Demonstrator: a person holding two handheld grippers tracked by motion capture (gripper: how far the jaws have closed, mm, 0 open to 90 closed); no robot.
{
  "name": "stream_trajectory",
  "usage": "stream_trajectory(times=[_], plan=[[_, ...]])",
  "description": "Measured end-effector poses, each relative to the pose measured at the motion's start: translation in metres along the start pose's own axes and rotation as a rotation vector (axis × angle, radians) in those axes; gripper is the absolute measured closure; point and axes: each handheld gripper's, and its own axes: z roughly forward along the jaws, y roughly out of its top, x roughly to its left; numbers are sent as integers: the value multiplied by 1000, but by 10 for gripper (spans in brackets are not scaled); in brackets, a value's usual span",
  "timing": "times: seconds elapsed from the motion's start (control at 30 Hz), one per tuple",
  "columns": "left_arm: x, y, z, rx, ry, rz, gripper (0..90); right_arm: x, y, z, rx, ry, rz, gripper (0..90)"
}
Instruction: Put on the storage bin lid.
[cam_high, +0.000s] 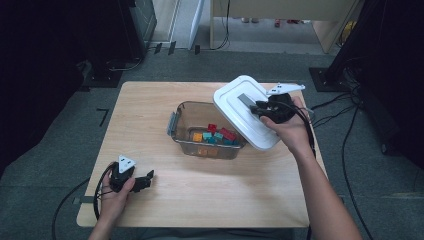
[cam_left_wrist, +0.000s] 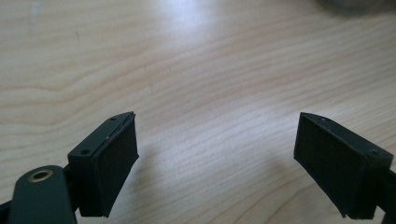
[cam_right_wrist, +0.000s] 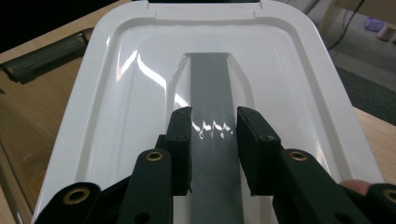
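Note:
A white lid with a grey handle strip hangs tilted above the right end of a clear plastic box. My right gripper is shut on that handle, one pad on each side of the strip. Inside the box lie several small coloured blocks. My left gripper rests low over the table near the front left corner, jaws open wide with only bare wood between them.
The wooden table has free room at its left, back and front. The box has a grey latch on its left end. Cables trail on the floor to the right, and dark equipment stands at both sides.

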Motion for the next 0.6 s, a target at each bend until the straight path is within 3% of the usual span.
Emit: stream_trajectory(times=[0.37, 0.6], plan=[[-15, 28, -13, -68, -63, 10, 136, 32, 21, 29, 28, 89, -91, 680], [-23, 43, -16, -107, -82, 41, 136, 46, 21, 50, 59, 139, -121, 680]])
